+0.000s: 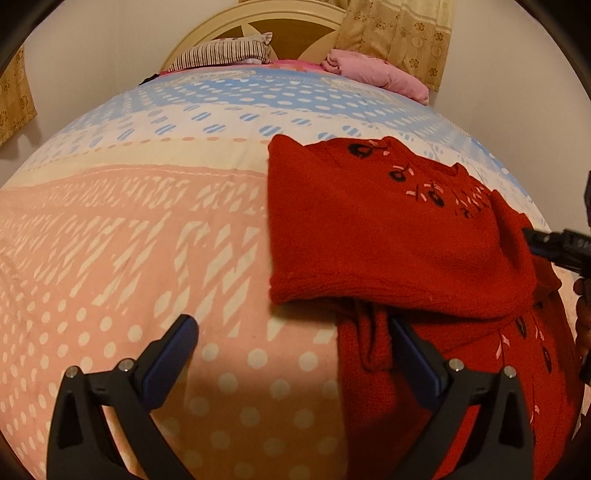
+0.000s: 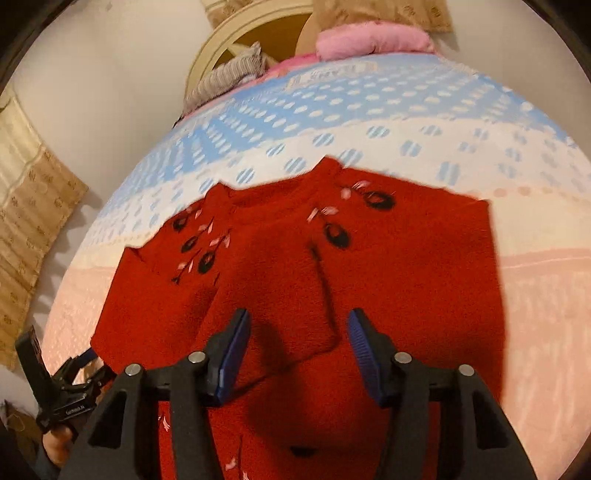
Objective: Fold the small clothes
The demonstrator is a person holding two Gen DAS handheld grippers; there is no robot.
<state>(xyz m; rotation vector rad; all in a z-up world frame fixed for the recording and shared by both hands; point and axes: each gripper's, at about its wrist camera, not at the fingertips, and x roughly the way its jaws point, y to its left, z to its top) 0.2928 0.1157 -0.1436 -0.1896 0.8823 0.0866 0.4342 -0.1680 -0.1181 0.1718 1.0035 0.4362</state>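
Note:
A small red knitted sweater (image 1: 388, 229) with black and pink embroidery lies on the bed, partly folded, a sleeve laid across its body. It fills the middle of the right wrist view (image 2: 388, 266). My left gripper (image 1: 295, 325) is open and empty, low over the bedsheet at the sweater's near left edge; its right finger (image 1: 413, 354) is over red fabric. My right gripper (image 2: 297, 332) is open above the folded sleeve, holding nothing. Its tip shows at the right edge of the left wrist view (image 1: 546, 243). The left gripper's body shows low left in the right wrist view (image 2: 66, 384).
The bedsheet (image 1: 147, 240) is pink, cream and blue with dots and dashes. A striped pillow (image 1: 225, 51) and a pink pillow (image 1: 373, 70) lie at the headboard (image 1: 295, 22). Curtains hang at the left (image 2: 26, 206) and behind the bed.

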